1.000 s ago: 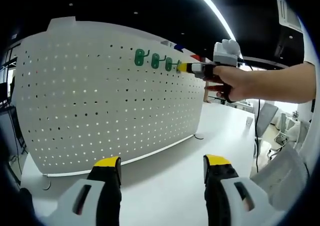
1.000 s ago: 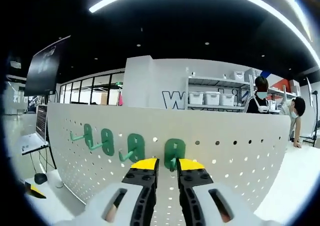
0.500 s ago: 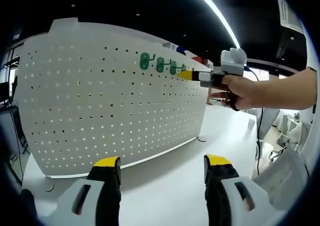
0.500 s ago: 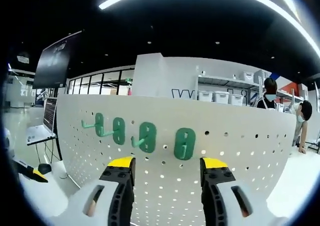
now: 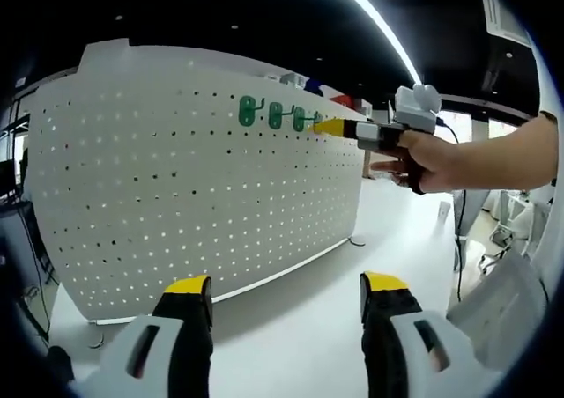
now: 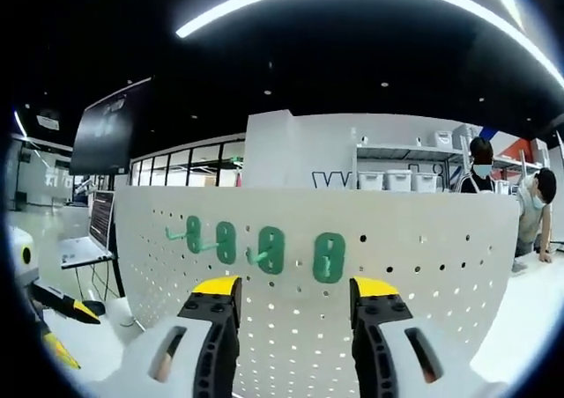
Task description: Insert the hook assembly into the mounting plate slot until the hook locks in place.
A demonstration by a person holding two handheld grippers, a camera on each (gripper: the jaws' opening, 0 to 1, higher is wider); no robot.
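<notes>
A white pegboard mounting plate (image 5: 176,187) stands upright on the table. Several green hooks hang in a row near its top edge (image 5: 275,114). In the right gripper view the same row runs from a hook with a prong (image 6: 194,235) to the rightmost hook (image 6: 329,257), which sits flat on the plate (image 6: 423,248). My right gripper (image 6: 295,286) is open a short way in front of that hook, holding nothing. A hand holds it at the row's end in the left gripper view (image 5: 328,127). My left gripper (image 5: 285,288) is open and empty, low over the table.
The white table (image 5: 352,266) runs along the plate's foot. A laptop (image 6: 79,250) and a dark monitor (image 6: 110,134) stand far left. Shelves with bins (image 6: 397,180) and two people (image 6: 480,165) are behind the plate. My left gripper's yellow tips (image 6: 75,308) show at the left edge.
My right gripper was shut on the rightmost hook a second ago; it has opened, let go and drawn back slightly. The hook stays on the plate. The left gripper stays open.
</notes>
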